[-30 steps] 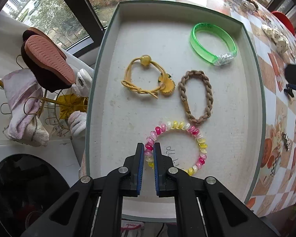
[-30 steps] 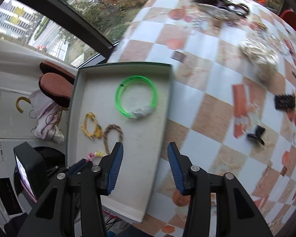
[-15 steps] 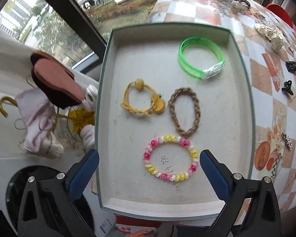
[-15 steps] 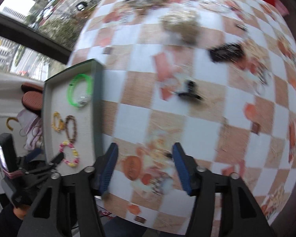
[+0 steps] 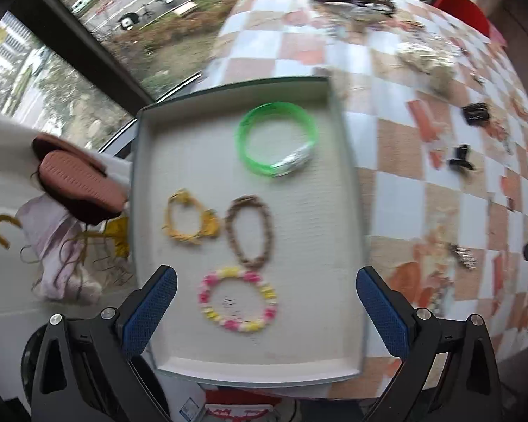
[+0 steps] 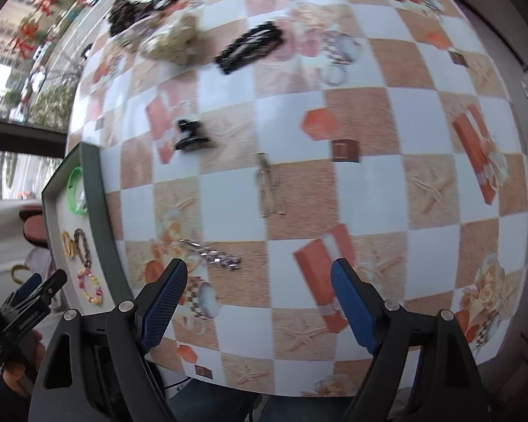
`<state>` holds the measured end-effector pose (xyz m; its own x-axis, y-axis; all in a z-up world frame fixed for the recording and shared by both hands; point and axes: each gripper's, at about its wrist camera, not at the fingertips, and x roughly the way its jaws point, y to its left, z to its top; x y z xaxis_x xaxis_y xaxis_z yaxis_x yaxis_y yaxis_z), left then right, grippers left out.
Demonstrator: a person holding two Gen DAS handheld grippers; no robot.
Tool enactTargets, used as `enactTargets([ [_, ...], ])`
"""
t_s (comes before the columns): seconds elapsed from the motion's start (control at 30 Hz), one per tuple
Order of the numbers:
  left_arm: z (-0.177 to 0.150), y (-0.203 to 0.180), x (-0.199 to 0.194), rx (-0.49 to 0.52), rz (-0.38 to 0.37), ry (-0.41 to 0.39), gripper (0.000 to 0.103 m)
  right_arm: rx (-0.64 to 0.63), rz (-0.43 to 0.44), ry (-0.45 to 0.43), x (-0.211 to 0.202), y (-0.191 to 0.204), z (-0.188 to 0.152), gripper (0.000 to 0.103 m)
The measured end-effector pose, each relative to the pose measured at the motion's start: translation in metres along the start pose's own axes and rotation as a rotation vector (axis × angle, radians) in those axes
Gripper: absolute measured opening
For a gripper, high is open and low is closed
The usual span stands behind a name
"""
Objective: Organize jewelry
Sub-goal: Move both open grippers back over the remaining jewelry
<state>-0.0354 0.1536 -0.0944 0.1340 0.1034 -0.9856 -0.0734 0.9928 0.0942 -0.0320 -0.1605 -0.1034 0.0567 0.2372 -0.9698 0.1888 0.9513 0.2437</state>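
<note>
The left gripper (image 5: 264, 302) hangs with its blue pads spread wide and nothing between them, straddling the near end of the tray (image 5: 348, 161). Directly between the pads lies the pink-and-yellow bead bracelet (image 5: 237, 299); at its 12 o'clock sits the brown braided bracelet (image 5: 250, 232), the yellow cord bracelet (image 5: 190, 218) at 11, the green bangle (image 5: 277, 139) farther up. The right gripper (image 6: 258, 295) is also wide apart and empty above the checkered tablecloth (image 6: 362, 123), a silver chain (image 6: 217, 256) at 11 o'clock.
</note>
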Motion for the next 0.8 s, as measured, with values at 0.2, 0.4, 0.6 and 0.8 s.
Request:
enactTargets([
  [0.2,0.017,-0.031,-0.009,0.025,-0.059,-0.008,0.103,0.035,-0.018,0.004,-0.001,-0.02,0.004,0.086],
  [0.4,0.045,-0.053,-0.013,0.0,-0.097,-0.016,0.103,0.01,-0.033,-0.004,-0.001,-0.022,0.018,0.086],
  [0.6,0.08,-0.07,-0.01,-0.017,-0.122,-0.033,0.103,-0.021,-0.046,-0.02,-0.002,-0.019,0.036,0.086],
  [0.8,0.11,-0.087,0.005,-0.036,-0.118,-0.021,0.103,-0.056,-0.069,-0.004,0.012,-0.008,0.042,0.086],
])
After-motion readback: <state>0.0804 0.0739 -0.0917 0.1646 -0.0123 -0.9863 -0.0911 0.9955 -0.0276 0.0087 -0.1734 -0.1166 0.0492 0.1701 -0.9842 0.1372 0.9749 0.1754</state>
